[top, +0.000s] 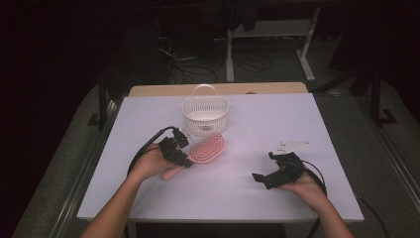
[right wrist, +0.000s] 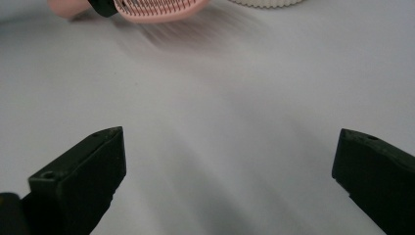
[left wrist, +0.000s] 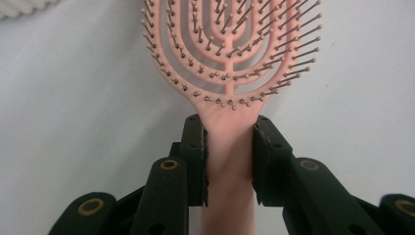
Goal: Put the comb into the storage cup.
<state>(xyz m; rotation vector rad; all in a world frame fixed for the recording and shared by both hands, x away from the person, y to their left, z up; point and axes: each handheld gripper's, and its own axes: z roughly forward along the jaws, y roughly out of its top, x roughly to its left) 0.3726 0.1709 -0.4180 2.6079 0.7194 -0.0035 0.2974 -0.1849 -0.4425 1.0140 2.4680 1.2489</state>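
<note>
1. Brush (top: 208,147) lies on the table (top: 247,119), just in front of the basket (top: 205,115), head pointing at it, likely bound for it.
2. Left gripper (top: 184,159) is clamped on the brush handle, pads at the neck for control.
3. Right gripper (top: 262,177) idles wide open, holding nothing, well apart.
4. Left gripper view shows bristles (left wrist: 230,68) facing up and the pad (left wrist: 195,161) contact; high view shows the layout.
</note>
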